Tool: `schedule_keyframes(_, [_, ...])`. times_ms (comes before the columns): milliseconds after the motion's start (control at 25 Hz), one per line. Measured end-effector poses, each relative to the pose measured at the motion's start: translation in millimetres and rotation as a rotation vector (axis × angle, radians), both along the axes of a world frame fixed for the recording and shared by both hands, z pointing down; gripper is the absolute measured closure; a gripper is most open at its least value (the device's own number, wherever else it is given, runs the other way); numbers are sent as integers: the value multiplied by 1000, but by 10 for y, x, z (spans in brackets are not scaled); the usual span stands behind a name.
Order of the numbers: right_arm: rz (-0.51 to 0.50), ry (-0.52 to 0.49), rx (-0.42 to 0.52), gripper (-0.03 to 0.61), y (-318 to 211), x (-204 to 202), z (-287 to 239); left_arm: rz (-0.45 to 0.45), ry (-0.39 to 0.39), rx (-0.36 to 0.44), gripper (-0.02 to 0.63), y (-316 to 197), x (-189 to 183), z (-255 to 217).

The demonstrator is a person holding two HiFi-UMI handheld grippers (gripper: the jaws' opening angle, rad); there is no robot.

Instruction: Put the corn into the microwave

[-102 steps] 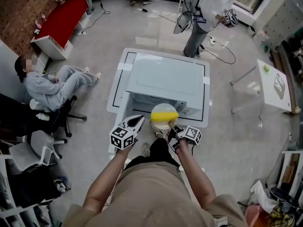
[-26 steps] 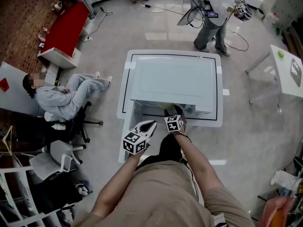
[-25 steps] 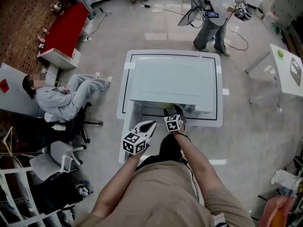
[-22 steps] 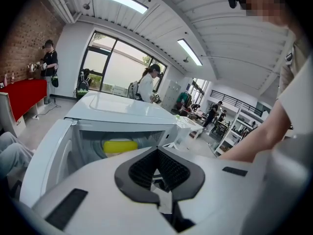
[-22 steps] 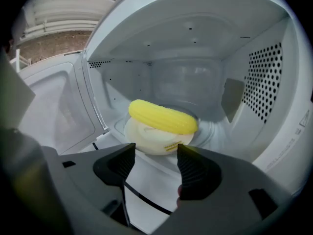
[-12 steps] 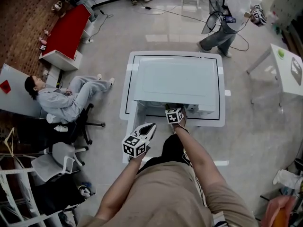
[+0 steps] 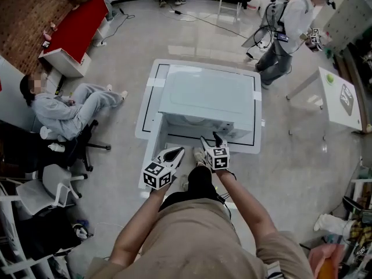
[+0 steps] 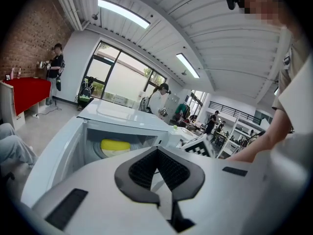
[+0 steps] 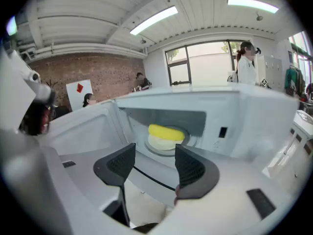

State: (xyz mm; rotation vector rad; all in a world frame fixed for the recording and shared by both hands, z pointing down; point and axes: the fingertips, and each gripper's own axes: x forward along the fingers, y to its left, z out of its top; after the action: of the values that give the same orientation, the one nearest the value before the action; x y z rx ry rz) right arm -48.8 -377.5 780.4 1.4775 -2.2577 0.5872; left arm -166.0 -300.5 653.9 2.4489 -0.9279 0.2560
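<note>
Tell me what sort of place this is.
Probably an open lab or studio hall for recording demonstrations, not a kitchen. The microwave sits on a low white table mid-floor, cables trail across the floor, and a standing person carries a marker cube.

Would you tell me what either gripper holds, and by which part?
Nothing: left gripper shut and empty, right gripper open; yellow corn lies inside white microwave.

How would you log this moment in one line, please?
corn on plate in microwave | door open | left tongs shut, empty | right tongs open, empty
</note>
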Motion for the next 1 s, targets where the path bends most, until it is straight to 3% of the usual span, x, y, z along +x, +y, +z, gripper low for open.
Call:
schedule_keyframes(160, [12,-54,107,321,479,279,-747,4,39,11,612,115,68,-42])
schedule_keyframes(280, [22,-26,183,321,829,590,-1175,-4,74,28,612,242,130,-164])
schedule_keyframes(360, [45,-30,195,321,1027,808,-1368,-14,96,48,613,329,157,-261])
schedule_keyframes(560, [106,-191,189,321,1432,1116,-1946,11,152,122,612,572,236,-562])
schedule_keyframes(760, [119,-179,245,321,1977,1410,-2431,0,136,202,612,932,455,-877])
schedule_keyframes(1000, [142,-116,338,321,2882,2022,-2659,69,164,301,611,1629,1043,-1173])
